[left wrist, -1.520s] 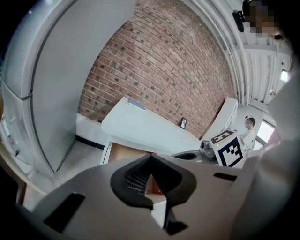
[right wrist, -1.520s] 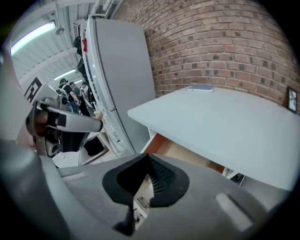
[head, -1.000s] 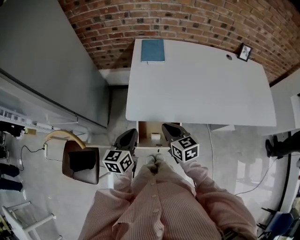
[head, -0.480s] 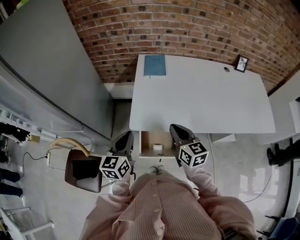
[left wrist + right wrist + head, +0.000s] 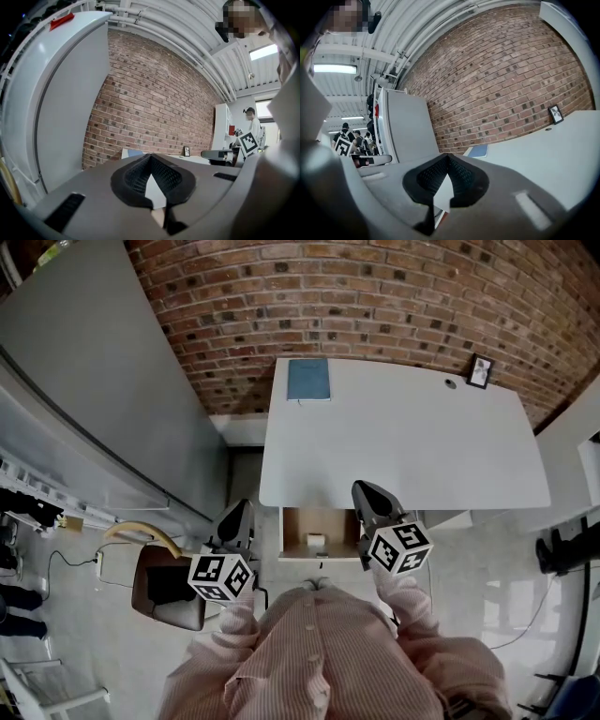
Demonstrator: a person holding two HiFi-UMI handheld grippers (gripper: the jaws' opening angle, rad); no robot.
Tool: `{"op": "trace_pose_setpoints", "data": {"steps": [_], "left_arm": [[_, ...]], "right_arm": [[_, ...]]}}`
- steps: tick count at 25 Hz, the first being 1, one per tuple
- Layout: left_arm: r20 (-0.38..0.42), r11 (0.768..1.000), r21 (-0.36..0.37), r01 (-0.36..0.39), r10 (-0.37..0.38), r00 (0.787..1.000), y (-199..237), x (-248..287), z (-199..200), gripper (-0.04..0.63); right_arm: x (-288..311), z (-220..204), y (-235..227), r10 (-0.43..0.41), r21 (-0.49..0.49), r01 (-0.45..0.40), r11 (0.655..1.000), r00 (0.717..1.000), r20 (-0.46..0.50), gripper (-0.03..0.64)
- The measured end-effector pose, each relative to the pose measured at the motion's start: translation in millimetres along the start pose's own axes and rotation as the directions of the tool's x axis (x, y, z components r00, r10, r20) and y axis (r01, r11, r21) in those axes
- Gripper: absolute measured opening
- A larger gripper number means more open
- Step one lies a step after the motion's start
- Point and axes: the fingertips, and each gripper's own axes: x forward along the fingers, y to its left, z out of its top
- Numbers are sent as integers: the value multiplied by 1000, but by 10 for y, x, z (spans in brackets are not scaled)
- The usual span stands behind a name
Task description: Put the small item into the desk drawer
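A small white item (image 5: 316, 540) lies inside the open wooden drawer (image 5: 292, 524) under the front edge of the white desk (image 5: 403, 446). My left gripper (image 5: 238, 513) hovers left of the drawer, apart from it, its jaws shut and empty; its own view shows the tips (image 5: 151, 157) pressed together, aimed at the brick wall. At the drawer's right edge, just below the desk's front edge, my right gripper (image 5: 365, 492) is shut with nothing between its jaws (image 5: 447, 157). Neither gripper touches the item.
A blue notebook (image 5: 308, 380) lies at the desk's far left corner and a small picture frame (image 5: 480, 371) at the far right. A brown chair (image 5: 167, 582) stands on the floor to my left. A large grey panel (image 5: 84, 381) leans at the left.
Both grippers have drawn away from the drawer, the left one out to the left, the right one to the right. The item stays inside the open drawer.
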Motion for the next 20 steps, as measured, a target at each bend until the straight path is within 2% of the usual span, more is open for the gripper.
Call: {"op": "trace_pose_setpoints", "data": {"steps": [7,20], "left_arm": [[30,999,30,-29,28,999,20,-48,147,-2],[46,996,58,-64,62,997,108,-90,234,-2]], "right_arm": [[-51,170,-65,4,-11,-4,1000,1000,26,6],[-28,113,-56,3,-68,-2,998,1000,11,6]]}}
